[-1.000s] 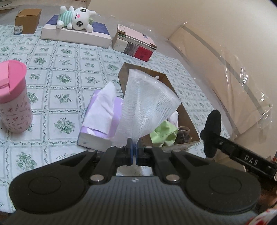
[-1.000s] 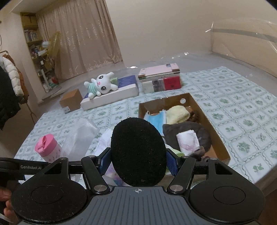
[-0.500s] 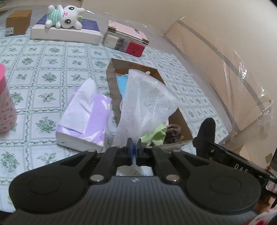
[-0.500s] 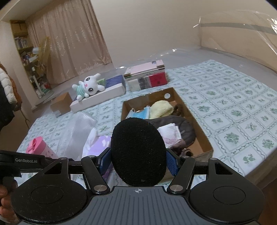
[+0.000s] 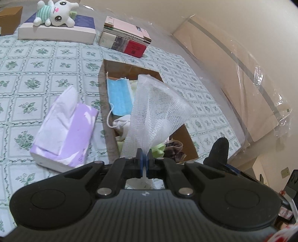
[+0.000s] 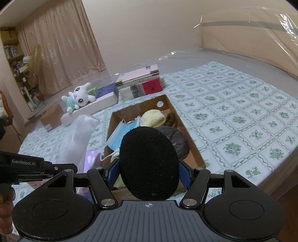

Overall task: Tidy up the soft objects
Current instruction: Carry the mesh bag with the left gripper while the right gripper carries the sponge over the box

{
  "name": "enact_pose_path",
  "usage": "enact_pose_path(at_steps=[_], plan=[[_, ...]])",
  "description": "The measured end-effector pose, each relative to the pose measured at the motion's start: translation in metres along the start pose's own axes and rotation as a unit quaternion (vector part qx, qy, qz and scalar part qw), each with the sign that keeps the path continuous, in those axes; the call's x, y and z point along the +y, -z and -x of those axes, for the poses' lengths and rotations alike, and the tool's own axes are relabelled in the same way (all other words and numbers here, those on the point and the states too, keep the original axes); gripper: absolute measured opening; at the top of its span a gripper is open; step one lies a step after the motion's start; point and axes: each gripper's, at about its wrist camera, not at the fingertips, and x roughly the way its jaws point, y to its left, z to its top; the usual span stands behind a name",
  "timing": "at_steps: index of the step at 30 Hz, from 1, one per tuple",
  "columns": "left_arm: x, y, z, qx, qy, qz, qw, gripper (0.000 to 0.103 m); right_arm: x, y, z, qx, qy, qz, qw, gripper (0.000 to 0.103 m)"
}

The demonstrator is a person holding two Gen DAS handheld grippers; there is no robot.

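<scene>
Here, "GenRobot.AI" left gripper (image 5: 144, 163) jaws pinch mesh (image 5: 158, 109); right gripper (image 6: 149, 172) jaws clamp blk sponge (image 6: 149, 163).

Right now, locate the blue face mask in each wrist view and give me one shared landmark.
Left wrist: blue face mask above centre, inside the cardboard box, left end.
Right wrist: mask left of centre, partly behind the black foam pad.
Shared landmark: plush bunny.

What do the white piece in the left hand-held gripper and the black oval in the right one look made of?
White mesh piece: looks like thin gauze or netting, with an open weave you can see through. Black oval pad: probably foam sponge, with a matte, fuzzy surface and soft rounded edge.
</scene>
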Motion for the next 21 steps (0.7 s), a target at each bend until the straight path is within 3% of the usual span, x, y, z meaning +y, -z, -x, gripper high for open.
enact_pose_path(at_steps=[11, 21], plan=[[-0.006, -0.018, -0.028, -0.001, 0.007, 0.021, 0.9998, 0.002, -0.014, -0.012, -0.013, 0.005, 0.01, 0.007, 1.0, 0.065], [-0.007, -0.051, -0.064, -0.006, 0.002, 0.033, 0.9994, 0.002, -0.022, -0.027, -0.051, 0.021, 0.012, 0.029, 0.999, 0.065]])
